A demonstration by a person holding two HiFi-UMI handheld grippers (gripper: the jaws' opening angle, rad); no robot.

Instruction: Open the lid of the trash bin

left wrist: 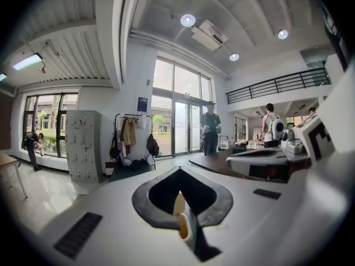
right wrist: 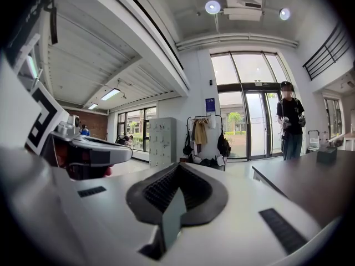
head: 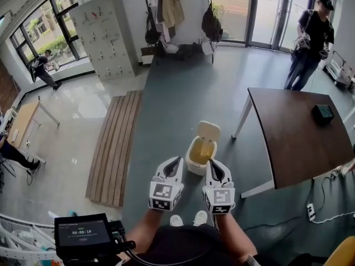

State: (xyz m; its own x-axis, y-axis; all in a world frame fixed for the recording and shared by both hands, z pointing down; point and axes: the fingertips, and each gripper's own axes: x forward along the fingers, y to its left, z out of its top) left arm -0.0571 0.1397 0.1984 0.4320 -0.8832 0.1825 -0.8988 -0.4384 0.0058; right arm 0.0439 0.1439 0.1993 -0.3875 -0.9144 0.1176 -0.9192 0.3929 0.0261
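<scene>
Trash bin [head: 195, 158] stands on the grey floor, right beyond the tips of both grippers and roughly between them. Its lid [head: 209, 131] is already up, tilted back on the far side, and the inside looks yellowish. Left gripper [head: 177, 159] has its jaws pressed together with nothing held. Right gripper [head: 210, 162] is the same, closed and empty. Neither one touches the bin. Dark brown table [head: 294, 132] sits to the right, wooden planks [head: 113, 146] lie on the floor to the left, and a person [head: 310, 37] stands far right by the glass doors.
</scene>
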